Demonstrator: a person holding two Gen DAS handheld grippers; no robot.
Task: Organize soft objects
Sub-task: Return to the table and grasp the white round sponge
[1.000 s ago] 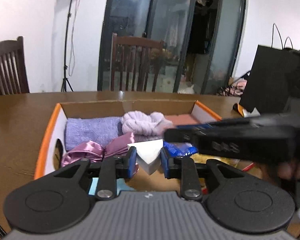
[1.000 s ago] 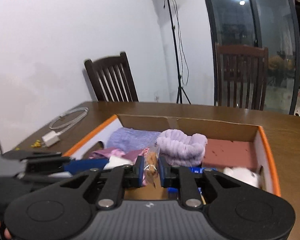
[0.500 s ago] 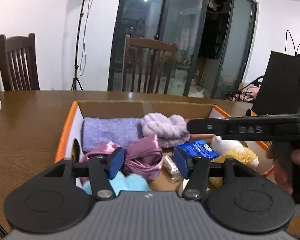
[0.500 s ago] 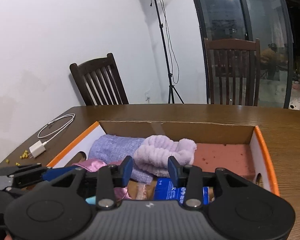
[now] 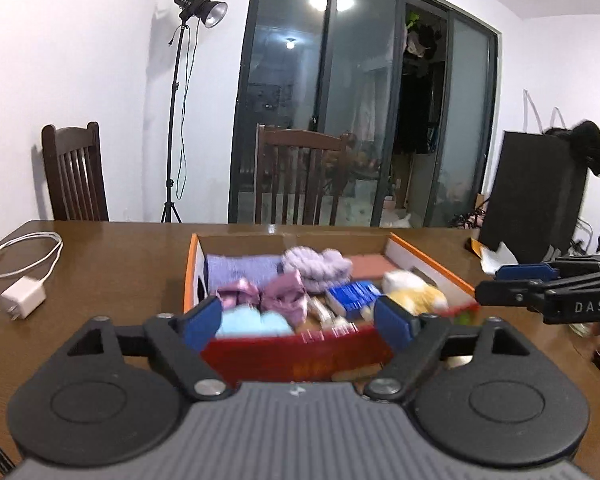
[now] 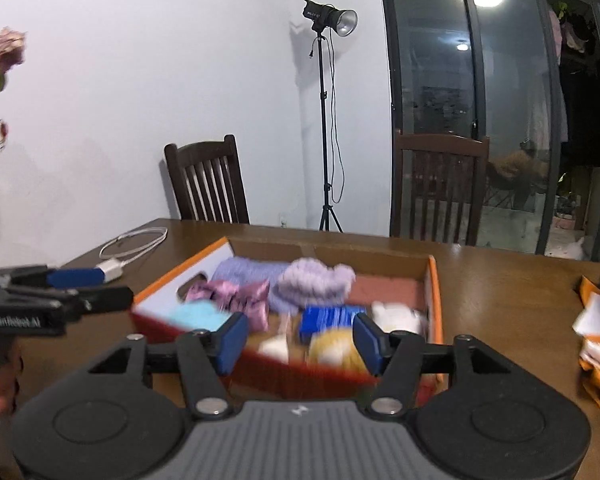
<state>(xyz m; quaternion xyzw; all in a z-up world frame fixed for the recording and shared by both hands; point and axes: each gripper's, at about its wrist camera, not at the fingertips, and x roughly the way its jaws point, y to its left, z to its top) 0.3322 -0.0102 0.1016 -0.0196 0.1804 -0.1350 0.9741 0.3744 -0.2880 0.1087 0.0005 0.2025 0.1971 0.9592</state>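
Left gripper: blue pads spread wide, nothing between them, jaws have just been opening; it sits at the near side of the box, clear of the contents. Right gripper: pads apart too, narrower gap, also just been opening, nothing pinched; only the blurred near wall of the box shows through the gap. Each gripper shows side-on in the other's view, at the frame edge, beside the box. Cardboard box, orange rim and red near wall, sits on the brown wooden table. All soft stuff is inside it: folded lavender towel at back left, fluffy lilac headband beside it mid-back, pink satin scrunchie/bow in front of the towel, light blue soft item at the near left corner, blue packet centre, white and yellow plush by the right wall. Items motion-blurred, so finer detail unreadable. White charger with coiled cable lies on the table left of the box, well apart.
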